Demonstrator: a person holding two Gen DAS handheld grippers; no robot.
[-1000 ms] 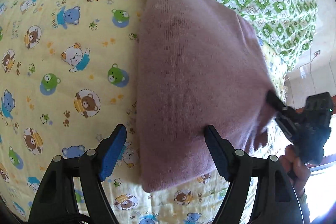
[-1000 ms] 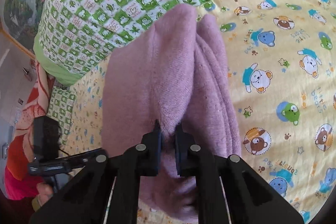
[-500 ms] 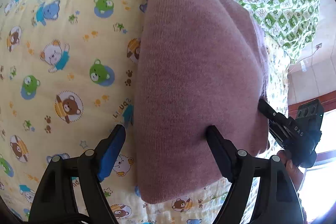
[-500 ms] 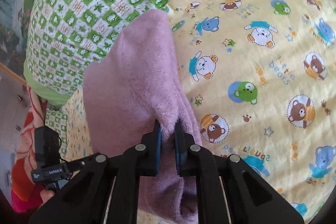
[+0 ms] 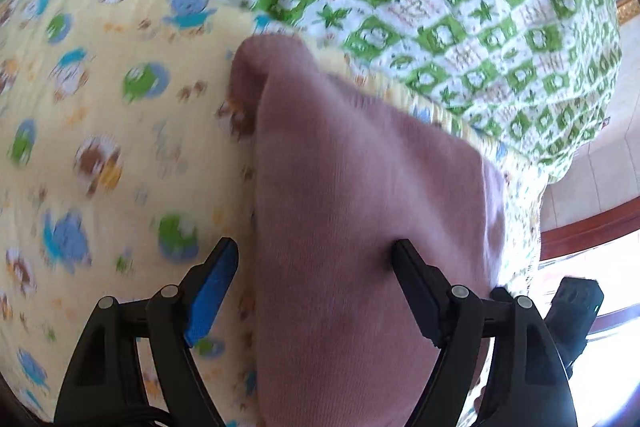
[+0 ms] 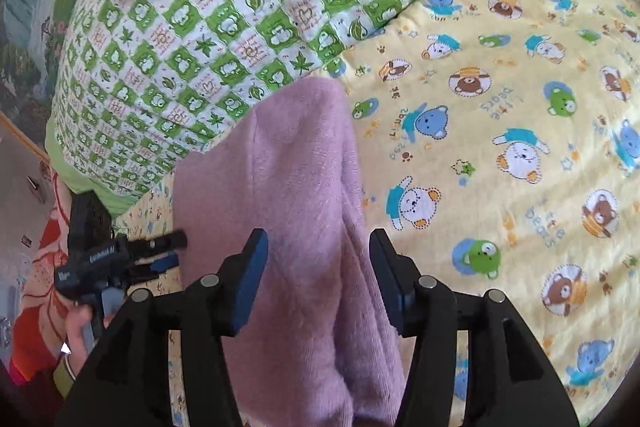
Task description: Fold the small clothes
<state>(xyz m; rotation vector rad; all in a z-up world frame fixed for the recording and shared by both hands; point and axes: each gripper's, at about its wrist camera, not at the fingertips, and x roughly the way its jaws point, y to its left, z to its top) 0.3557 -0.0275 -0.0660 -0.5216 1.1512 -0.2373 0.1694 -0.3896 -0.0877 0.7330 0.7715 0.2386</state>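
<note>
Right wrist view: the pink knit (image 6: 296, 227) runs long from frame bottom up toward the upper middle, lying loose between the right gripper (image 6: 318, 251) jaws, which have just been opening.

L gripper (image 5: 316, 255) jaws wide apart, R gripper (image 6: 318, 247) jaws just been opening, both angled down.
</note>
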